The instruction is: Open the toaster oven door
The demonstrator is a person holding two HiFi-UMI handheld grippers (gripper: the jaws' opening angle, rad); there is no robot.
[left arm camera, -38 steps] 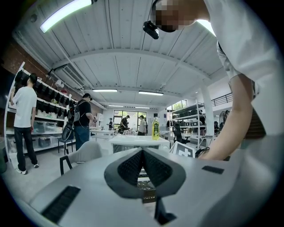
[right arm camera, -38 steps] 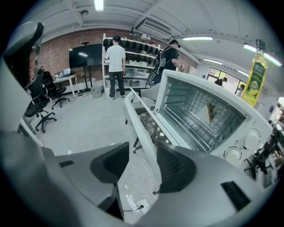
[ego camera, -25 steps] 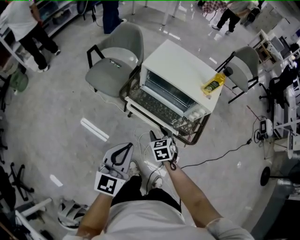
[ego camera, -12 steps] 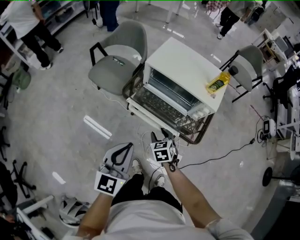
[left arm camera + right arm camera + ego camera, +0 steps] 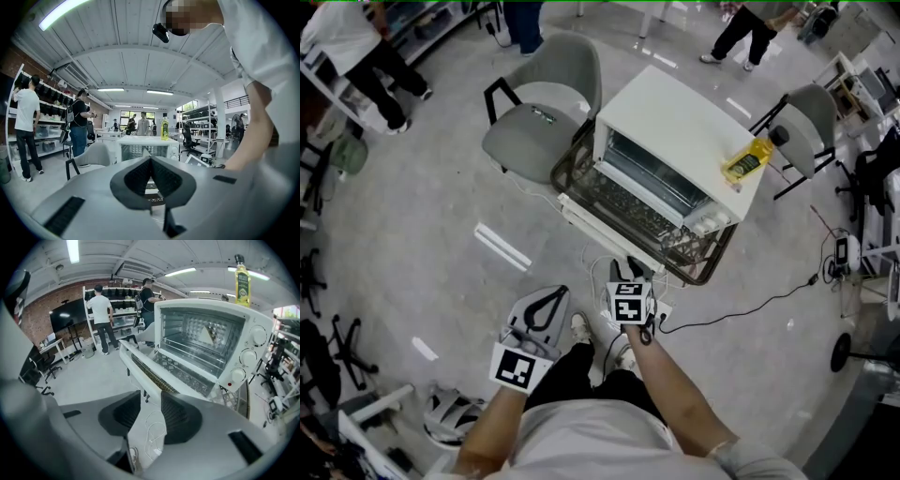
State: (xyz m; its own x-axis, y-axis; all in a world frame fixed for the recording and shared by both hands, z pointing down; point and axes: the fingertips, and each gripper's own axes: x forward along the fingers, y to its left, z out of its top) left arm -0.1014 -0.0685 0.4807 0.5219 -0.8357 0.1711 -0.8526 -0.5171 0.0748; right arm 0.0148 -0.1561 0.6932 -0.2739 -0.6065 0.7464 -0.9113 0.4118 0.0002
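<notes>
Door (image 5: 623, 217) down, front edge beyond right claw (image 5: 150, 397) | jaws just closing, apart, empty | left claw (image 5: 150, 161) pressed together

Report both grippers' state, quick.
Left gripper: shut, nothing held.
Right gripper: open, jaws have just been closing, nothing between them.

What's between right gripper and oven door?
In the right gripper view, only floor and a white cable separate the right gripper, whose empty jaws just closed partway, from the open door.
</notes>
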